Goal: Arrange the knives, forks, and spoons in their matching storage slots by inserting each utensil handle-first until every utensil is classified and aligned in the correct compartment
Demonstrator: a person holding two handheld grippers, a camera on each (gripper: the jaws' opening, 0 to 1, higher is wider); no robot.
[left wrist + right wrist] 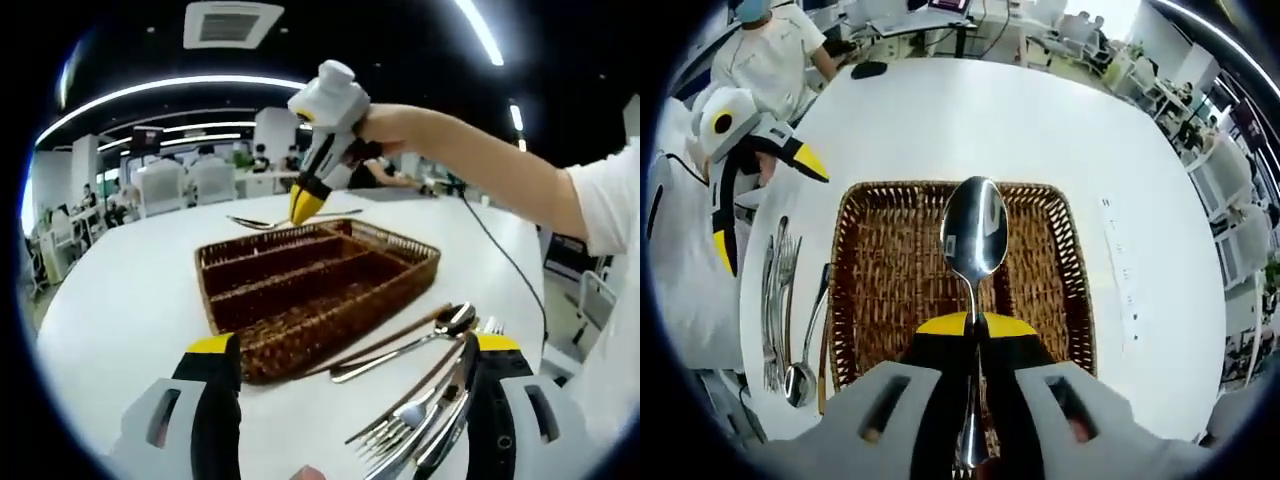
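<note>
In the right gripper view, the right gripper [975,325], grey-bodied with yellow-tipped black jaws, is clenched on the thin handle of a polished steel spoon [974,236]. The spoon's bowl stands straight out beyond the jaw tips, over the brown woven wicker cutlery tray [1060,262] with long divided compartments, which sits on the round white table [970,120]. Which compartment lies under the bowl cannot be told. Left of the tray on the table lie a second steel spoon [808,350] and a cluster of steel forks [780,290], beside the tray but outside it.

In the left gripper view, the left gripper [350,350] has its jaws spread wide with nothing between them (released), low over the table's near edge. The forks [405,425] lie just by its right-hand jaw, and the loose spoon [400,345] rests near the tray's [310,280] corner. The right gripper [305,205] hangs above the tray's far side, held by a person's hand [395,125]. More utensils [265,221] lie on the table beyond the tray
</note>
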